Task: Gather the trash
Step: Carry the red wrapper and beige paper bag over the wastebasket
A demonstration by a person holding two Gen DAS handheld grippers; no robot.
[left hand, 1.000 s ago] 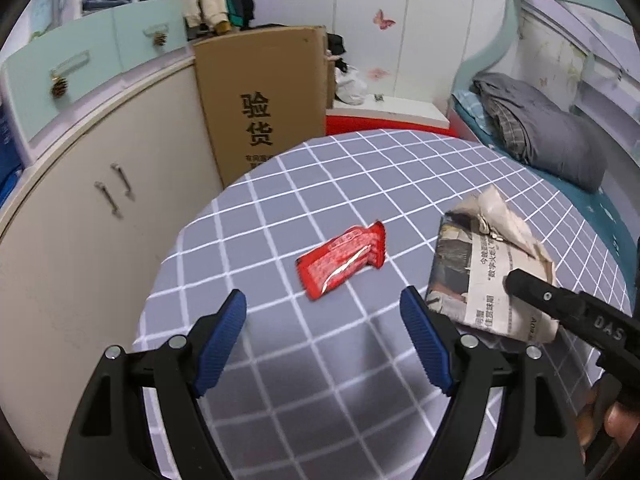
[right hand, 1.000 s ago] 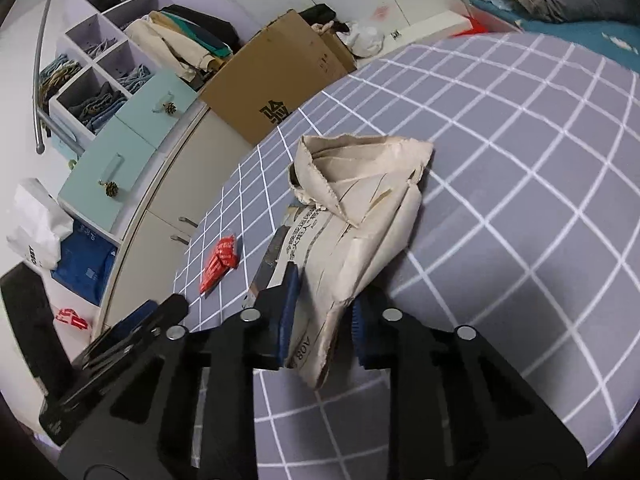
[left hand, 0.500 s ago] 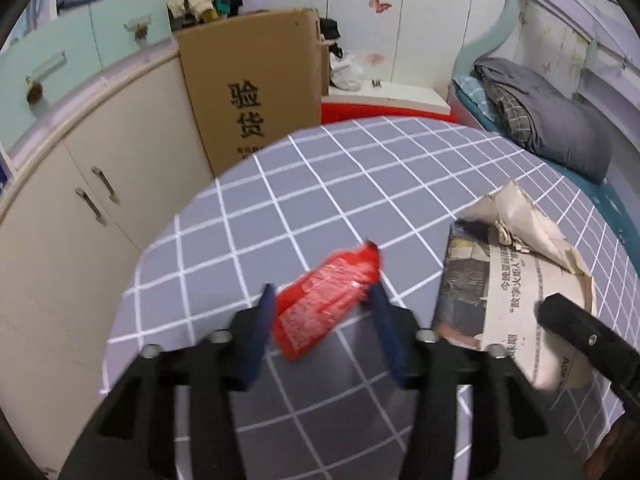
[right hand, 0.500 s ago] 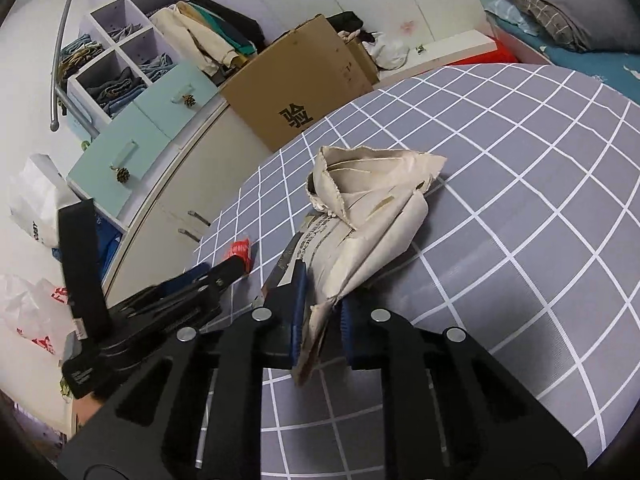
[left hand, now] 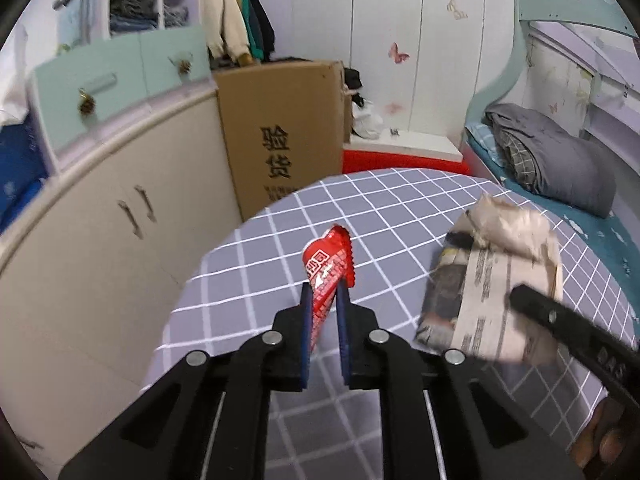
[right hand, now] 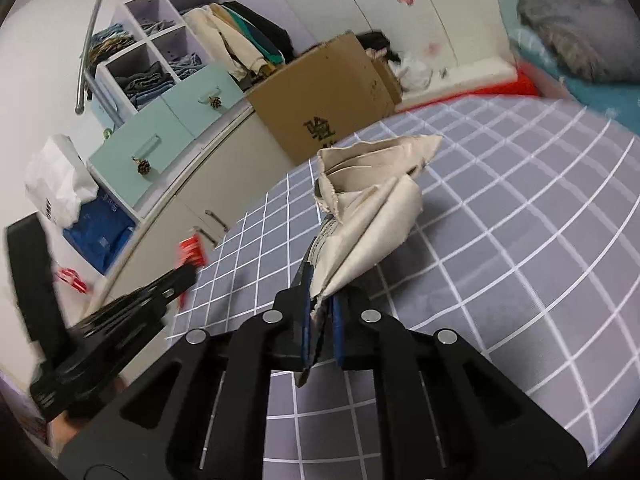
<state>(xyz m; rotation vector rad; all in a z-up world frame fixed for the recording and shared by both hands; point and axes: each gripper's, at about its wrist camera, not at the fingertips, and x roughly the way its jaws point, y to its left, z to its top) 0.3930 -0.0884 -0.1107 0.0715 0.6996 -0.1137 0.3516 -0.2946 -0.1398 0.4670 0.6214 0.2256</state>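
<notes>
**Entry: two pieces of trash in hand, neither secure yet**

Left wrist view. My left gripper (left hand: 324,312) has its jaws closing on the red wrapper (left hand: 328,270). The wrapper stands upright between the blue pads, lifted off the checked table (left hand: 248,280), with most of its length sticking out past the tips. Risk: the foil is slick and thin. If the pads only pinch its lower end, I judge it could slide out or fold over on any quick swing. Also in this view is the folded newspaper (left hand: 492,292), with my right gripper's dark finger crossing it at the right.

Right wrist view. My right gripper (right hand: 322,312) is clamped tight on one corner of the newspaper (right hand: 368,216), which hangs forward and up from the jaws, clear of the table (right hand: 520,240) as far as I can tell. Risk: the whole bundle is held by one crumpled edge, so the paper could tear there or its loose layers could fan open and drop. The left gripper (right hand: 182,274) is blurred just beside it, so the two loads could knock together if I bring my hands closer.

No bin shows in either view.
</notes>
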